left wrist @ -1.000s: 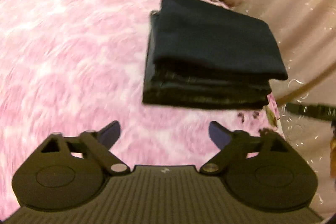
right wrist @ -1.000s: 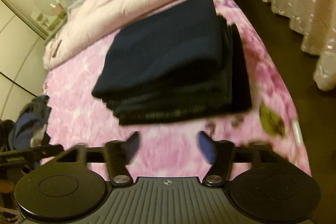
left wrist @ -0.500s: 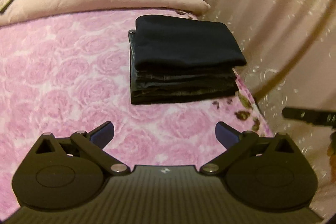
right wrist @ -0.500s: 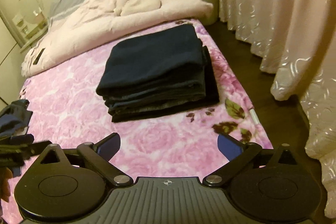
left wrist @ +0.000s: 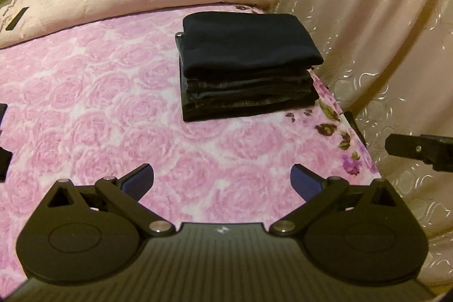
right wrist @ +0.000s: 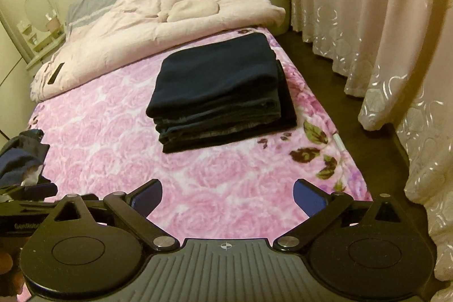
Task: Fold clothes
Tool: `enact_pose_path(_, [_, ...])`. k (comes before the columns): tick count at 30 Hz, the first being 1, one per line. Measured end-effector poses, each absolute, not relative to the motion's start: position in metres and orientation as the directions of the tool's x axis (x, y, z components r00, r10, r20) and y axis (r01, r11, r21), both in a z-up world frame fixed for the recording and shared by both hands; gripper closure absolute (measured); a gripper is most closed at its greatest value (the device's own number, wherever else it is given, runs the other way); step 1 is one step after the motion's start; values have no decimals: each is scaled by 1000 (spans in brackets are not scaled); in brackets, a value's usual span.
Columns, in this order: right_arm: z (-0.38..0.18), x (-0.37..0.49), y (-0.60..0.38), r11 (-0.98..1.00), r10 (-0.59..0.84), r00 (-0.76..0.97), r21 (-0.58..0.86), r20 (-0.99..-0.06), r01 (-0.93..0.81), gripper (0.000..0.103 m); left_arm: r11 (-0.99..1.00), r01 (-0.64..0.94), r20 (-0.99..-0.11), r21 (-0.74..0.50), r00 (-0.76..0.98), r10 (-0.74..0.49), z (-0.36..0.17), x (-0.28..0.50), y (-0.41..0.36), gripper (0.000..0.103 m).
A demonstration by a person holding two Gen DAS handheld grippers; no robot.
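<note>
A home bedroom is shown; a bed [right wrist: 113, 149] with rose-patterned blanket, a pink duvet [right wrist: 158, 19] and curtains [right wrist: 368, 4] are seen.

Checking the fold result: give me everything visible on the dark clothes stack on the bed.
The stack of folded clothes is dark, navy to black, several garments piled flat in a neat rectangle. The top piece looks like soft matte knit with a rounded fold edge toward the cameras; under it lie thinner layers, some with a denim-like sheen, and the bottom layer juts out slightly on the curtain side. It rests on the pink rose-print bedspread, near the bed's curtain-side edge, just short of the pale pink duvet. Nothing else touches it.
</note>
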State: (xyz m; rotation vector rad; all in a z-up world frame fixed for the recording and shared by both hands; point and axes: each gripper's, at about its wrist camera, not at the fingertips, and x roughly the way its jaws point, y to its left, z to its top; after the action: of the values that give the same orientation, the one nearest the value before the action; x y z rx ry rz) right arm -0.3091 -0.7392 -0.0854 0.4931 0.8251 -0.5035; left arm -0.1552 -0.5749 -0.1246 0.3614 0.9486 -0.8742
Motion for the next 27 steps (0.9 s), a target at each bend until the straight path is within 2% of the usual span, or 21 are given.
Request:
enact_pose_path(14, [-69,-293,-771,820,-231,597,177,-768,545,2,665,746,-808,-39,369,-460,-100,-161,-597,2])
enact_pose_path(27, [-73,-296,-783,815,-227,584,176,-779,552,2,655,755,-828,-18,356,-433,-113,-170,-615,2])
